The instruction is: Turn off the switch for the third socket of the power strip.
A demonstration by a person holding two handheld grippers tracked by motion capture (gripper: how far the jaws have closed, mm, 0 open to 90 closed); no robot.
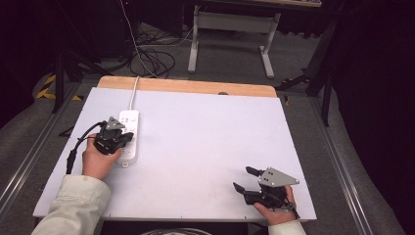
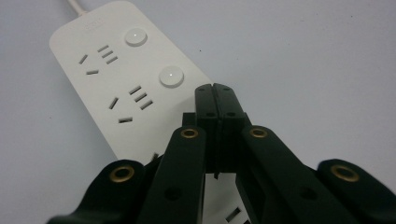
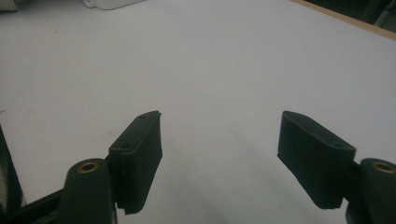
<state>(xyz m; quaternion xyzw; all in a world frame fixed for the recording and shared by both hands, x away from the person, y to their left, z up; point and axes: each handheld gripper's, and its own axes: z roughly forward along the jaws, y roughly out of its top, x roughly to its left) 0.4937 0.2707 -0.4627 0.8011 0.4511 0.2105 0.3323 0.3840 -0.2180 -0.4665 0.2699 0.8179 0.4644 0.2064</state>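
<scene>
— White plastic power strip [image 2: 121, 84] lies at the left of the pale grey table board [image 1: 205, 147]; the left gripper [image 2: 216, 88], jaws pressed together and empty, hovers over its round button [image 2: 171, 77]. What could go wrong?

— An off-centre push could skid the strip. The right gripper [image 3: 219, 154] rests wide open, well apart.

— Any writing?

— A faint embossed mark near the cord end, too small to read.

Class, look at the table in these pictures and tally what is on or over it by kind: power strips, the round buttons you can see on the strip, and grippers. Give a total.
Power strips: 1, the white power strip at the table's left.
Round buttons: 2 seen in the left gripper view, far button and near button.
Grippers: 2, left gripper shut over the strip, right gripper open.
Total: 5
</scene>
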